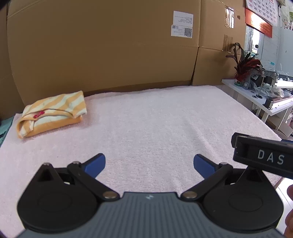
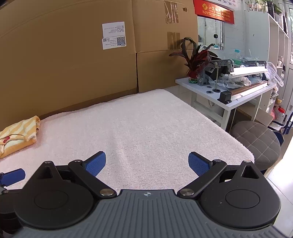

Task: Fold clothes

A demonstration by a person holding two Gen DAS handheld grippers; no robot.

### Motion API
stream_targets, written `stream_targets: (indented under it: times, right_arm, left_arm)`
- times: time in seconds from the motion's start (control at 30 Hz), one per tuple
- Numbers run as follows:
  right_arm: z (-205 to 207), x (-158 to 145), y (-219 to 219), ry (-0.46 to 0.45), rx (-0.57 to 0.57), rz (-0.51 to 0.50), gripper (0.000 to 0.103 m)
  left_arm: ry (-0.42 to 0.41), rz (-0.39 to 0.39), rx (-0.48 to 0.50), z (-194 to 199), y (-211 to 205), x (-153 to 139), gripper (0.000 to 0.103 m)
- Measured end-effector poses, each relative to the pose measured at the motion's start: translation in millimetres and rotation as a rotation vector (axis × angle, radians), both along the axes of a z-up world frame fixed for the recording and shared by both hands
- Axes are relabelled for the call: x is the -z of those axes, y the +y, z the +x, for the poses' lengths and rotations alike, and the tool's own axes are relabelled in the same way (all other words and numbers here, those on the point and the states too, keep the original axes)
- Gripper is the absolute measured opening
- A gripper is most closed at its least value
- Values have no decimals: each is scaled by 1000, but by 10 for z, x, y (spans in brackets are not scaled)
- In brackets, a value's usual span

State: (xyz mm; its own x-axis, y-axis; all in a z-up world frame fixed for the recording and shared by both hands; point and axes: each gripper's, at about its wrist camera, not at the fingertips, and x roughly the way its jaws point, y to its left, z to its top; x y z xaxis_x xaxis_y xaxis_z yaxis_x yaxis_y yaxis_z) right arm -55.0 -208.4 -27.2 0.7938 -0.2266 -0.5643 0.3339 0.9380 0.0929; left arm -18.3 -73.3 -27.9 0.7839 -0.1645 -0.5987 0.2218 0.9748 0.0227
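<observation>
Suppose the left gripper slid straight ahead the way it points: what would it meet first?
Probably only the pink towel; the left gripper is open, the striped garment lies off to its left, and the cardboard boxes stand beyond the towel's far edge.

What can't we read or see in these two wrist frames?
- Box labels: text too small in both views.
- Striped garment: cut by the right view's left edge.
- Right gripper: only its body shows in the left view, frame edge cuts it.
- Calendar: top cropped.

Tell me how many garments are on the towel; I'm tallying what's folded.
1: a striped yellow garment, folded, at the far left of the pink towel near the cardboard boxes. Nothing else shows; the near edge is hidden.
</observation>
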Motion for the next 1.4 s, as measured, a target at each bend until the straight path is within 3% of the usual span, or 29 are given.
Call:
stream_targets:
  times: [1.4]
  right_arm:
    - [393, 26, 382, 20, -90, -28, 99]
  left_arm:
    - [33, -7, -134, 314, 459, 152, 102]
